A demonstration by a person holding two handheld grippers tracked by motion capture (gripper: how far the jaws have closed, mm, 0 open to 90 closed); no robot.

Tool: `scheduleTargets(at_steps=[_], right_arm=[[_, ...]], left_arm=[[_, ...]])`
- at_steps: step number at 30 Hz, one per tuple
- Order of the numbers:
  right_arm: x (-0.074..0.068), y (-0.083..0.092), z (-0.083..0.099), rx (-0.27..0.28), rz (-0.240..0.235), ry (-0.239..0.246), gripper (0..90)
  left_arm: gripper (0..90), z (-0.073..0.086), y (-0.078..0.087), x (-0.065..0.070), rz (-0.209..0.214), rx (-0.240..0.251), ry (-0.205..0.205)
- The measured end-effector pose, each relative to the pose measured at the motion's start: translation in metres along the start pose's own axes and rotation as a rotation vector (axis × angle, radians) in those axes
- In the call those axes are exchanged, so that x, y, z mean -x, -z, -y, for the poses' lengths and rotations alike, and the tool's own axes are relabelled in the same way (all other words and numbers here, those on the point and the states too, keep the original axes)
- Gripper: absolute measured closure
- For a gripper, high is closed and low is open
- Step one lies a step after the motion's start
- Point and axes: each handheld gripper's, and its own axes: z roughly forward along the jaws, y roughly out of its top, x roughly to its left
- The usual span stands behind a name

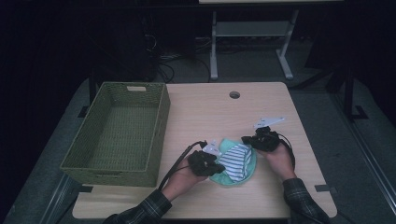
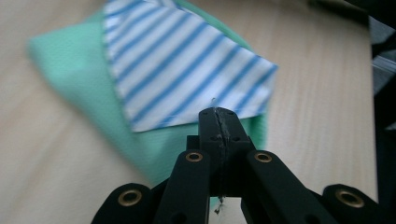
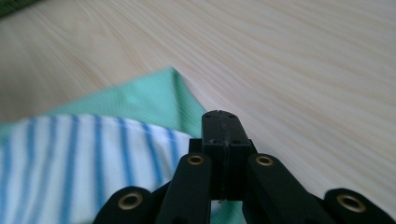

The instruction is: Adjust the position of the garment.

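A mint-green cloth [image 1: 232,180] lies on the wooden table [image 1: 210,112] near its front edge, with a blue-and-white striped cloth [image 1: 236,161] folded on top of it. My left gripper [image 1: 222,168] rests at the pile's left side, jaws shut. In the left gripper view its tip [image 2: 218,116] hovers at the striped cloth's [image 2: 177,70] near edge, over green fabric [image 2: 70,70]. My right gripper [image 1: 246,139] sits at the pile's upper right corner. Its jaws [image 3: 222,122] are shut beside the green corner [image 3: 140,100] and the striped cloth [image 3: 70,154], with nothing seen between them.
A green woven basket [image 1: 161,126] stands on the table's left part, with nothing inside that I can see. A round cable hole [image 1: 234,94] sits near the far edge. A table frame [image 1: 214,51] and cables stand on the dark floor behind.
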Motion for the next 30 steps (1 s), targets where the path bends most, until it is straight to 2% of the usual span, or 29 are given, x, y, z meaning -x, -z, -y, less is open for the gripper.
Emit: scheduleTargets(at_steps=[4,9,10,17,20,23,24,28,30], right_arm=[[0.007,-0.003,0.010,-0.038,0.016,-0.021,89.9],[0.006,-0.001,0.016,-0.062,0.013,-0.009,89.9],[0.005,0.000,0.016,-0.063,0.013,-0.015,89.9],[0.002,0.008,0.023,-0.083,0.006,0.005,89.9],[-0.002,0.011,0.026,-0.088,0.003,0.001,89.9],[-0.005,0.014,0.029,-0.097,-0.002,0.015,89.9],[-0.006,0.015,0.030,-0.098,-0.005,0.017,89.9],[-0.012,0.018,0.034,-0.105,-0.025,0.026,89.9],[-0.017,0.020,0.037,-0.106,-0.035,0.029,89.9]], left_arm=[[89.3,0.002,-0.014,0.009,0.025,-0.047,-0.021],[89.3,0.005,-0.022,0.010,0.007,-0.089,-0.035],[89.3,0.005,-0.021,0.008,-0.001,-0.099,-0.041],[89.0,0.010,-0.017,-0.004,-0.052,-0.103,-0.009],[89.0,0.010,-0.013,-0.012,-0.078,-0.122,-0.025],[89.0,0.012,-0.010,-0.019,-0.102,-0.122,-0.010],[89.0,0.013,-0.009,-0.021,-0.109,-0.110,0.008],[89.0,0.014,-0.004,-0.031,-0.149,-0.127,0.008],[88.9,0.014,-0.002,-0.037,-0.162,-0.124,0.023]])
